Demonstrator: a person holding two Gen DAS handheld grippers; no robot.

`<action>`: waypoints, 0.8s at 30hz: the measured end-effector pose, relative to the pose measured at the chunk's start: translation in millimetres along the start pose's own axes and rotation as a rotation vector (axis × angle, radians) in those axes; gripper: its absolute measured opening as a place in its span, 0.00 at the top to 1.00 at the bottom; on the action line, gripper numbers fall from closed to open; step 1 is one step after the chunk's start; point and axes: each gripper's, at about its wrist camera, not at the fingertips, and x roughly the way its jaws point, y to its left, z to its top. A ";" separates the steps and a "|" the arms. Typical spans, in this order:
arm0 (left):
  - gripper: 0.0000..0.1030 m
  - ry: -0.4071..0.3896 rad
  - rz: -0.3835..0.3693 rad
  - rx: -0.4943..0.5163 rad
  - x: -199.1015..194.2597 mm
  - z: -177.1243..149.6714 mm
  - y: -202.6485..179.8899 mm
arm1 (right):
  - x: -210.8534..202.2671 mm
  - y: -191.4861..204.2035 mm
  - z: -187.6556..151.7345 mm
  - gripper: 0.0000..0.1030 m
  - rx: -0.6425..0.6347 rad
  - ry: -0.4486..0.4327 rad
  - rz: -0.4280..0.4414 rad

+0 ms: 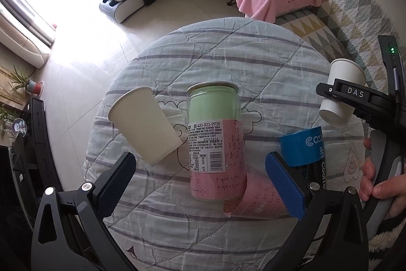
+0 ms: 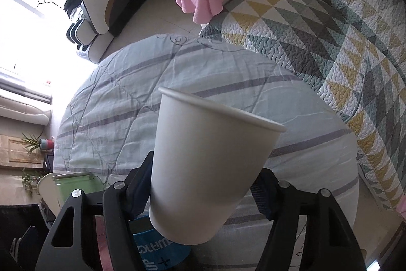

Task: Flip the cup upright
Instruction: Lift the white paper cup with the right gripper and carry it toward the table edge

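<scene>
Right hand-held gripper [image 2: 200, 197]: I've got it clamped on a white paper cup [image 2: 208, 169], blue pads pressing both sides of the wall low down, near the base.
Cup in my grip: up in the air over the quilt-covered desk [image 2: 121, 103], rim on top, base down, leaning a little; the left view shows that same cup [image 1: 341, 90] off to the side, clear of the cloth.
Left hand-held gripper [image 1: 200, 177]: jaws spread wide, nothing between them, hovering in front of the green can [image 1: 212, 133].
Second paper cup [image 1: 143, 126]: tilted beside the can, mouth toward upper left; I can't tell whether it rests on the cloth.
Done so far: I'd say the turn is nearly complete, mouth up already.
Left to do: level it, lower it onto the desk, let go.
</scene>
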 end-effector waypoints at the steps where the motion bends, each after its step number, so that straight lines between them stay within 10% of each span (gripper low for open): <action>1: 0.00 -0.005 -0.004 0.000 -3.1 -0.4 0.5 | -7.4 2.8 -0.5 0.34 -0.008 -0.009 0.003; 24: 0.00 -0.057 -0.073 0.025 -52.9 -116.2 79.1 | -76.5 74.5 -184.8 0.34 -0.177 0.034 -0.005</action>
